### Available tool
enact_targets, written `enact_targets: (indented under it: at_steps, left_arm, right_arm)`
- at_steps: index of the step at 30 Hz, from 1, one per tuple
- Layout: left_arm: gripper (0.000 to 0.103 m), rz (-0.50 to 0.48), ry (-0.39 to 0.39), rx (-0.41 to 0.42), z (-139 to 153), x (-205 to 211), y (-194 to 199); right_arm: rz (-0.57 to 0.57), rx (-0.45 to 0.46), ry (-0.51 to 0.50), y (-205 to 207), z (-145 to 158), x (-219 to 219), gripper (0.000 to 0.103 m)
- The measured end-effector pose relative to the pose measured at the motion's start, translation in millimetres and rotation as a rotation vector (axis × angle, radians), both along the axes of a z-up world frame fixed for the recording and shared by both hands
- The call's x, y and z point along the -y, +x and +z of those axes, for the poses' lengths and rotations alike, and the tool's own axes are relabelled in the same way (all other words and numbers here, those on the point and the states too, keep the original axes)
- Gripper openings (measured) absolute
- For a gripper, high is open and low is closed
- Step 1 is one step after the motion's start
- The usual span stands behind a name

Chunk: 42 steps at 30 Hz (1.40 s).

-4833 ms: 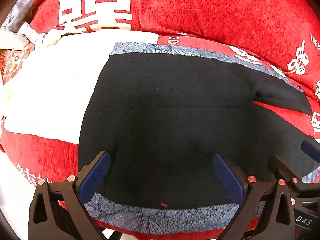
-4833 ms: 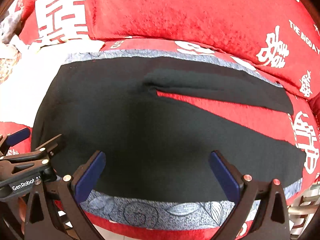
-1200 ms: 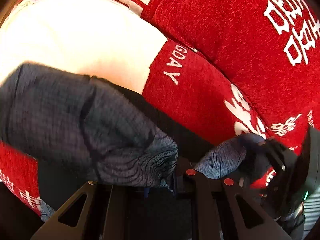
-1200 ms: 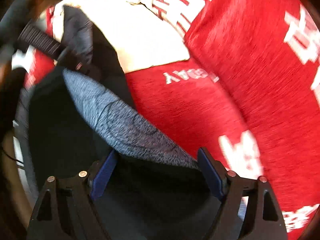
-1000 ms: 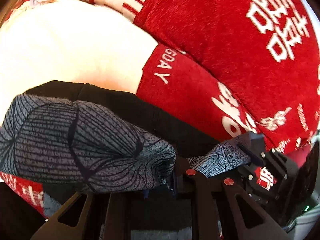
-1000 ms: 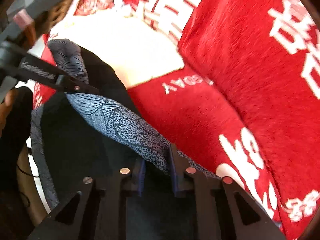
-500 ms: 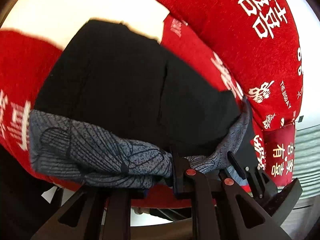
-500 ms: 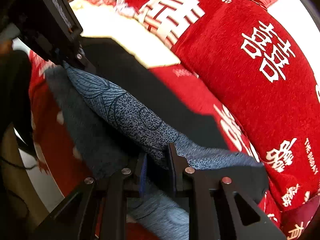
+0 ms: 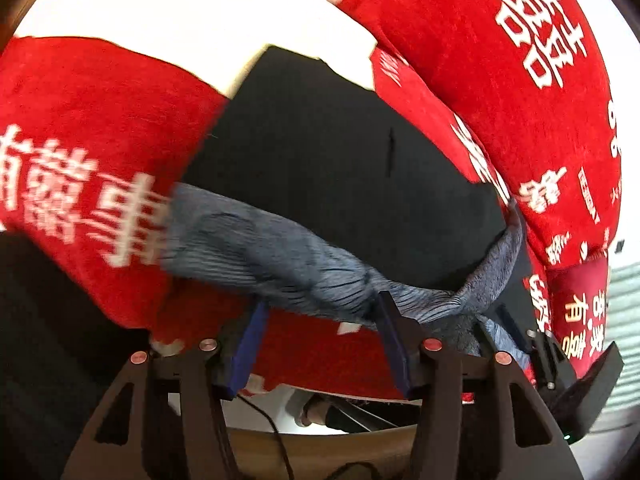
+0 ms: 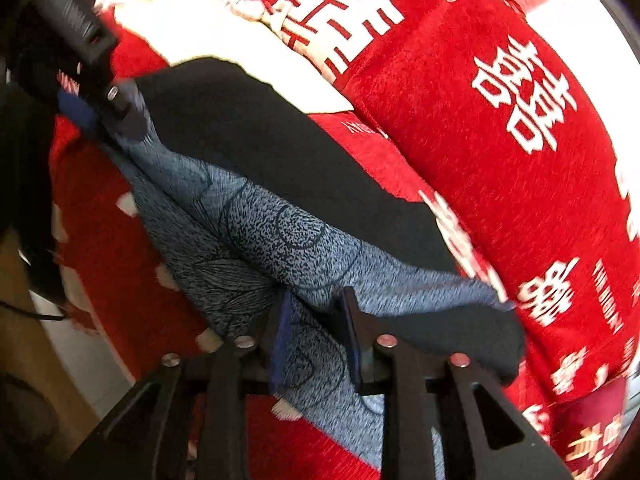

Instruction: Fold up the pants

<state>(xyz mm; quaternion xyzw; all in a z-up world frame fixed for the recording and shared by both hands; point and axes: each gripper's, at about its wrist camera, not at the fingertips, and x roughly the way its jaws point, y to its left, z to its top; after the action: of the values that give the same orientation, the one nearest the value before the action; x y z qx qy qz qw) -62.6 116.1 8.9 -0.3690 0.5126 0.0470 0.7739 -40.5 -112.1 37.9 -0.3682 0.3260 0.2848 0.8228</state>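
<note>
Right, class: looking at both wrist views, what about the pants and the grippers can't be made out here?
1. Left wrist view: the patterned band is smeared by motion blur at its left end.
2. Right wrist view: whether the right gripper pinches the pants cannot be told, because fabric fills the narrow gap.
3. Both views: the pants' lower layers are covered by the folded black top layer.

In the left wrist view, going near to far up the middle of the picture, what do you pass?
left gripper → grey patterned edge of the pants → black body of the pants → white cloth → red cushion.
</note>
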Motion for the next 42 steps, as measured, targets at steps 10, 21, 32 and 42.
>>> enact_targets:
  at_steps: [10,21,32,42]
  left_arm:
    - [0.057,-0.158,0.11,0.073,36.1,42.5,45.3]
    - [0.073,-0.251,0.179,-0.043,4.2,78.3,69.1]
    - [0.075,-0.278,0.231,-0.048,2.3,93.0,75.1]
    - [0.083,-0.298,0.248,-0.046,0.4,99.6,79.9]
  right_arm:
    - [-0.327,-0.144,0.289,62.1,44.1,63.4,0.065]
    - [-0.71,-0.181,0.368,160.1,55.2,130.2,0.085]
    - [-1.137,-0.461,0.088,337.2,-33.5,129.5,0.085]
    - [-1.147,-0.41,0.452,255.7,18.9,213.6,0.006]
